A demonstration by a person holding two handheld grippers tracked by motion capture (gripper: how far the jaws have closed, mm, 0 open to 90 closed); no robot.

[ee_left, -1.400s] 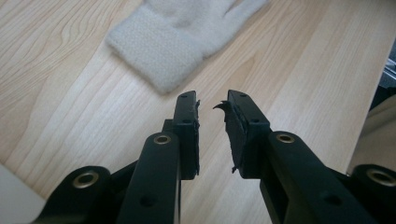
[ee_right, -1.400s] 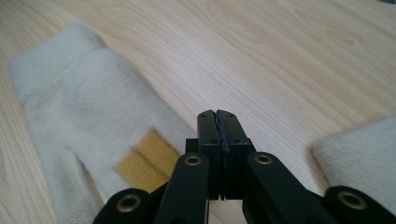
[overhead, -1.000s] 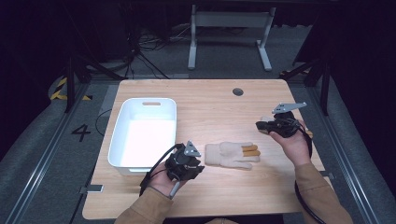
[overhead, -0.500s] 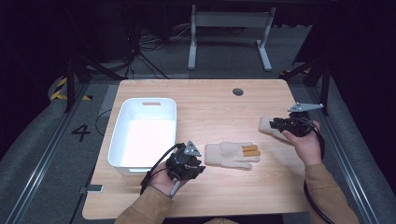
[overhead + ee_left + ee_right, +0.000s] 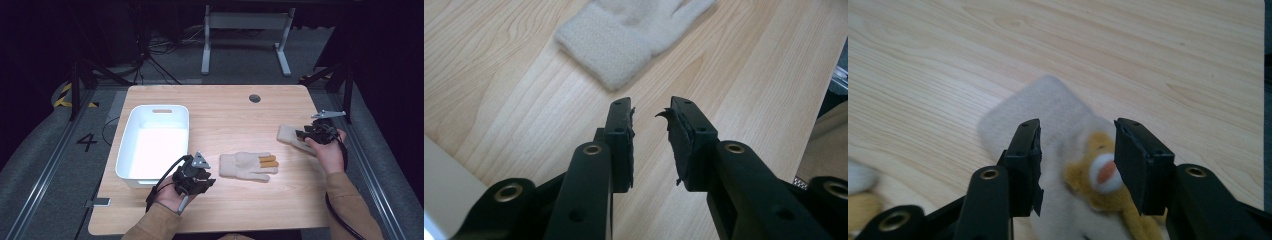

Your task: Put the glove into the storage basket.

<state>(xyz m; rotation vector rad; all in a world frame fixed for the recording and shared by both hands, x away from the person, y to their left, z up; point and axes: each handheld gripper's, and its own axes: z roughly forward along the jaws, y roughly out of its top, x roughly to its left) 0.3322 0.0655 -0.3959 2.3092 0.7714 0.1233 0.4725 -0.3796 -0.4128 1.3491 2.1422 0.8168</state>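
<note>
Right gripper view: fuzzy cream knit glove (image 5: 1048,115), grainy pale wood table (image 5: 1148,50).

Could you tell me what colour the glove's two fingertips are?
Orange-yellow, on an otherwise cream glove; the high view shows it best.

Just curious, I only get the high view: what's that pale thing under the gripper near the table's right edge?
Observer: A cream glove with a yellow animal face on it, white muzzle, orange nose.
Operator: Is it being squeezed?
Observer: No. The right gripper has just been opening; its fingers stand either side of the face, not pressing.
Operator: And the other gripper?
Observer: The left gripper holds nothing; its parted fingers point at the middle glove's cuff.
</note>
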